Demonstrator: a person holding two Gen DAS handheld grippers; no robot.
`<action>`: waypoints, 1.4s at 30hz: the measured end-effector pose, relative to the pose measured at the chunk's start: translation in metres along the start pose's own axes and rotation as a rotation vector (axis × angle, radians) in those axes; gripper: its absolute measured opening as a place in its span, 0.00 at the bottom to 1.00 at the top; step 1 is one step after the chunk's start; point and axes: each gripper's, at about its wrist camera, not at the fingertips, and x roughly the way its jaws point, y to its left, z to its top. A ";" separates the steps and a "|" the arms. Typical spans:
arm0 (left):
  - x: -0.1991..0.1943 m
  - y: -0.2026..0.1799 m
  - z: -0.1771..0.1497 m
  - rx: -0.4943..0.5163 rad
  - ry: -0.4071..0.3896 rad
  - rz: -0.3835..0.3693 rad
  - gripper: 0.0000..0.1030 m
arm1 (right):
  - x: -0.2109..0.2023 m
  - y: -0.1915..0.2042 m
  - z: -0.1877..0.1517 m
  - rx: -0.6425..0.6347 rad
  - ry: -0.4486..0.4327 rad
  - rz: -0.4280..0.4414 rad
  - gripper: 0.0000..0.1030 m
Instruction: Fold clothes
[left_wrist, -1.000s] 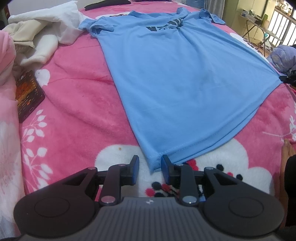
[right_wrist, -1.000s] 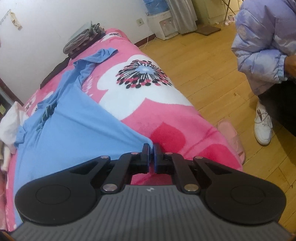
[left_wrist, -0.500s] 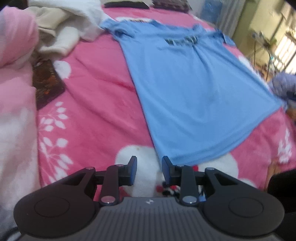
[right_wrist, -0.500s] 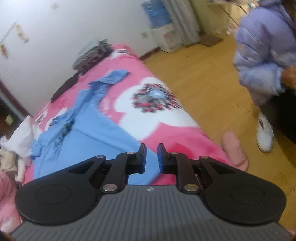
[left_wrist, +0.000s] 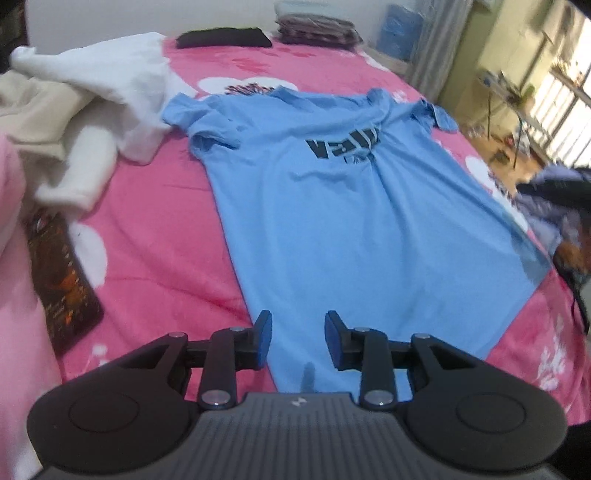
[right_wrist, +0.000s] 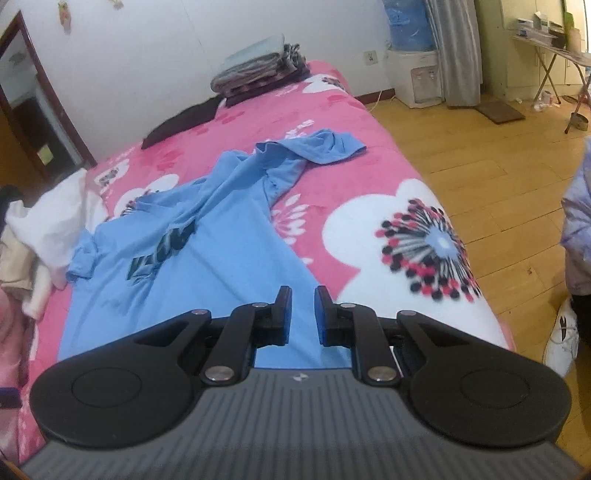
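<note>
Shirt (left_wrist: 343, 229), light blue, lies spread flat on the pink bed (left_wrist: 155, 221); left gripper (left_wrist: 297, 339) and right gripper (right_wrist: 302, 317) hover above its near hem, fingers released, grasping nothing

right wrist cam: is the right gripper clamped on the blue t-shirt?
No. The right gripper has its jaws apart with nothing between them, above the blue t-shirt lying flat on the bed.

Each gripper (left_wrist: 297, 339) (right_wrist: 302, 317) is black with blue finger pads, silver pivot screws and a ribbed grey body.
</note>
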 end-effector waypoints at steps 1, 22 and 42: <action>0.006 -0.001 0.002 -0.005 0.009 -0.005 0.32 | 0.008 0.000 0.005 0.001 0.011 -0.005 0.13; 0.088 -0.073 -0.005 0.188 0.119 -0.217 0.32 | 0.187 -0.017 0.101 0.369 0.163 0.183 0.42; 0.092 -0.090 -0.011 0.290 0.133 -0.186 0.33 | 0.204 -0.024 0.147 0.117 -0.042 0.011 0.02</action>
